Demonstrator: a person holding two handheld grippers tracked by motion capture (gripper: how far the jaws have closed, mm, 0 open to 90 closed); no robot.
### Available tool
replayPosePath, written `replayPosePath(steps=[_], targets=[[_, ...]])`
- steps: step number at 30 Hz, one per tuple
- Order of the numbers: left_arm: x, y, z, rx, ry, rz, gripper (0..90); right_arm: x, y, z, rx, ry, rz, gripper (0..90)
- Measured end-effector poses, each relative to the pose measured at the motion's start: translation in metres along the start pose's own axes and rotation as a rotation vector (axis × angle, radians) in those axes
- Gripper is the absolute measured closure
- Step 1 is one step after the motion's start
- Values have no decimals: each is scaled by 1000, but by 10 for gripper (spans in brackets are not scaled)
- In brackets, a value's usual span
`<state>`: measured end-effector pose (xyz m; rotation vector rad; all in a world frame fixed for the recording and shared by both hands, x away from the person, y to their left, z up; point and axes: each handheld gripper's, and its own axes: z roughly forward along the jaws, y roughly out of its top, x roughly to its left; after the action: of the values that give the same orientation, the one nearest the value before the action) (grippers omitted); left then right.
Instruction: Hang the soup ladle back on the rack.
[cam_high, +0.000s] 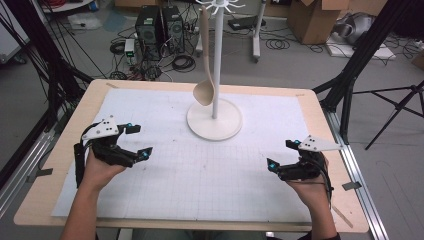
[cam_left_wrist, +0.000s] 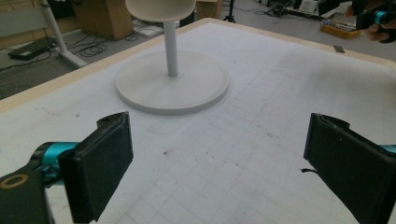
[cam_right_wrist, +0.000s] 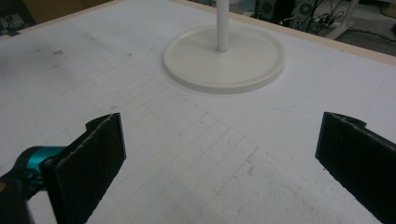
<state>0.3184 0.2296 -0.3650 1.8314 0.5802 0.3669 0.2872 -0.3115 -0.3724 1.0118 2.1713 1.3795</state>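
Both sets of tongs are spread wide and hold nothing: the left gripper (cam_high: 134, 140) at the lower left of the high view, the right gripper (cam_high: 281, 154) at the lower right. A beige spoon (cam_high: 204, 90) hangs on the white stand (cam_high: 215, 120) at upper centre, well apart from both. Nothing looks started; I judge the next move is a reach up to the spoon.

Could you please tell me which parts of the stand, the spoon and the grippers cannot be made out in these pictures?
- Stand: the high view's top edge cuts its hooks, so how the spoon hangs is unclear.
- Spoon bowl: cut by the left gripper view's top edge; handle unseen.
- Stand pole: cut off at the right gripper view's top edge.
- Right gripper: small in the high view; pads indistinct.
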Motion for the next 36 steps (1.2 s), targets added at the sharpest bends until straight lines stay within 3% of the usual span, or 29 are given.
replayPosePath(steps=[12, 24, 36], targets=[[2, -9, 2, 43, 25, -1, 17, -5, -2, -2, -10, -3, 10, 1], [-1, -10, -2, 35, 35, 25, 17, -5, -1, -2, -12, -2, 9, 2], [-4, -9, 1, 46, 16, 39, 17, -6, -2, 0, -3, -9, 7, 1]])
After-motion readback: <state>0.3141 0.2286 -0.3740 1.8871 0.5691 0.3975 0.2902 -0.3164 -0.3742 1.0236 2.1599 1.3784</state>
